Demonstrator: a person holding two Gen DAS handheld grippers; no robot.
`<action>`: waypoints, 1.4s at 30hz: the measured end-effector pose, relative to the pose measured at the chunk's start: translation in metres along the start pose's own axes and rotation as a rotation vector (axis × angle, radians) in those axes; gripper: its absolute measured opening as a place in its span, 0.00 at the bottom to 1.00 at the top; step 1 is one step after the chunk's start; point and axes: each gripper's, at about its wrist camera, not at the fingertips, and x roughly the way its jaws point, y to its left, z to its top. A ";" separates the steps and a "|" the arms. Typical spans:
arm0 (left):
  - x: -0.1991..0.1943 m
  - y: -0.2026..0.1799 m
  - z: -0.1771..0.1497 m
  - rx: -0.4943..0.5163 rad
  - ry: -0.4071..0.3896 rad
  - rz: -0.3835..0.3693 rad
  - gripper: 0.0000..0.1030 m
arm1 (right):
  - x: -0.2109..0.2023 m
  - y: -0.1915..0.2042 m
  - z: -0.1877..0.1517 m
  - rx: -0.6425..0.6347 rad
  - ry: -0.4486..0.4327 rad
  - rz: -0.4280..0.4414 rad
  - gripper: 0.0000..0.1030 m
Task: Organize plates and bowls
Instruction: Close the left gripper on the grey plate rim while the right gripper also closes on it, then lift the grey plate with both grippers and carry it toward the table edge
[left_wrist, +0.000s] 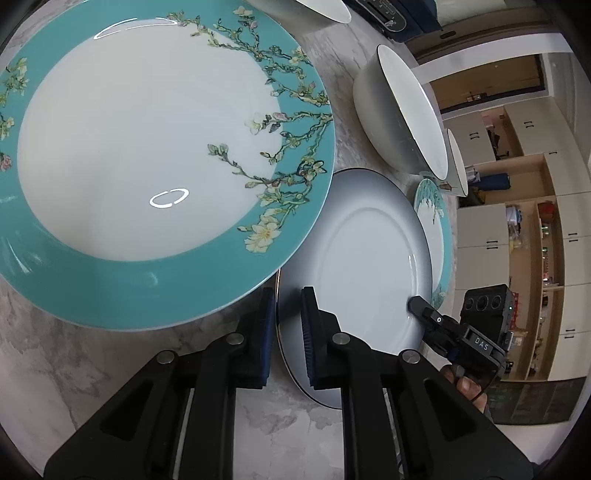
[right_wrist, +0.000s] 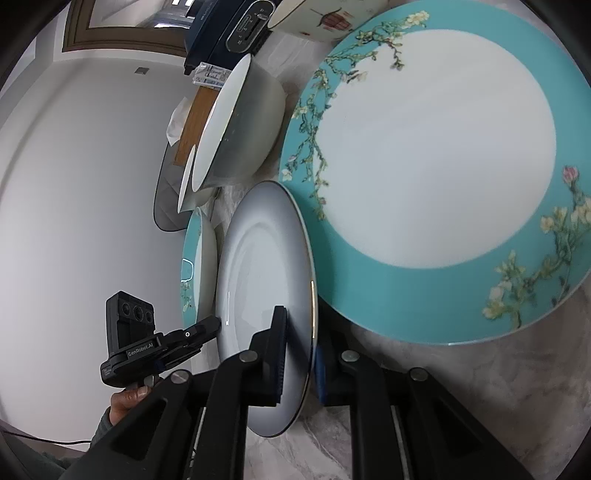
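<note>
Here both the left gripper (left_wrist: 288, 332) and right gripper (right_wrist: 299, 354) clamp opposite rims of the grey plate (left_wrist: 365, 266), beside the teal plate (left_wrist: 147, 147)

A marble-patterned countertop (left_wrist: 110, 354), grey-veined, is seen under everything. Beyond it, cream cabinets w/ dark handles (left_wrist: 476, 230) and open wooden shelves (left_wrist: 532, 236) packed w/ misc items are shown along the far wall. A plain white wall (right_wrist: 74, 184) is seen in the right wrist view, w/ a brown-framed opening (right_wrist: 122, 26) above. Ceiling-light reflections are caught.
</note>
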 end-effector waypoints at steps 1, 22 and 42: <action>0.000 0.000 -0.001 -0.002 -0.002 -0.004 0.10 | 0.000 0.001 -0.001 -0.002 0.000 -0.001 0.14; 0.006 -0.003 -0.011 -0.015 -0.065 -0.086 0.08 | 0.001 0.016 0.012 -0.053 -0.045 0.040 0.13; 0.019 0.006 -0.017 -0.002 -0.032 -0.079 0.10 | 0.005 0.013 0.008 -0.094 -0.033 0.004 0.14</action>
